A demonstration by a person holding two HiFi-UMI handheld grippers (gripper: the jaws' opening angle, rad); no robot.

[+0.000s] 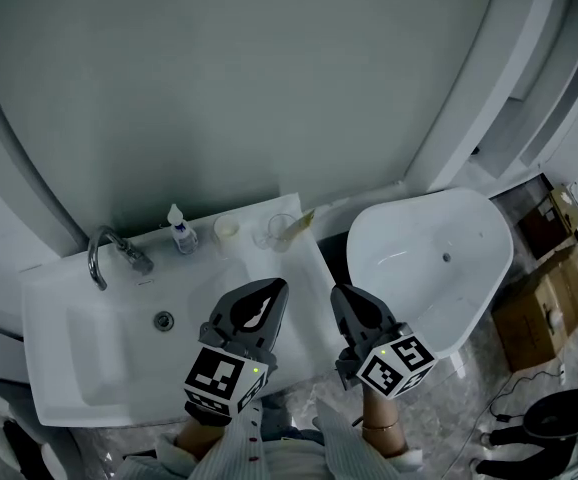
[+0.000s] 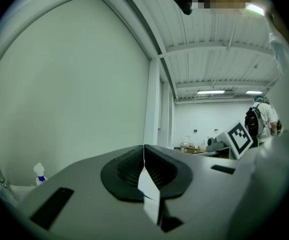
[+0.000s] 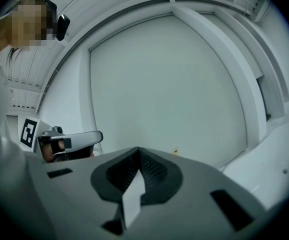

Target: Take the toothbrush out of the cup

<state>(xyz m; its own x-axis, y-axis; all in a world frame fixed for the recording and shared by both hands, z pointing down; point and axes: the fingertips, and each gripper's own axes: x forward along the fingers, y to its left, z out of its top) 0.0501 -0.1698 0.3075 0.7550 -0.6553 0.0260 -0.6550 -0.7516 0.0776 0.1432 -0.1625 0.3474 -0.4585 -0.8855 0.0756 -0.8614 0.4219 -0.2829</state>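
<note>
Now left tool [image 1: 272,290] and right tool [image 1: 340,296], ribbed jaws pressed together, hover before the clear cup [image 1: 272,234].

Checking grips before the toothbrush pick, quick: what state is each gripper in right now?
Left gripper: closed, nothing between its jaws.
Right gripper: closed, nothing between its jaws.

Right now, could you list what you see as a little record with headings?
Place: white rectangular washbasin with curved chrome tap
Back ledge: small clear bottle with blue label, small white cup, clear glass cup
Toothbrush: pale-handled toothbrush, appears to lean in the clear glass cup
Grippers: left gripper and right gripper, both shut, empty, short of the ledge
Right side: white oval tub
</note>
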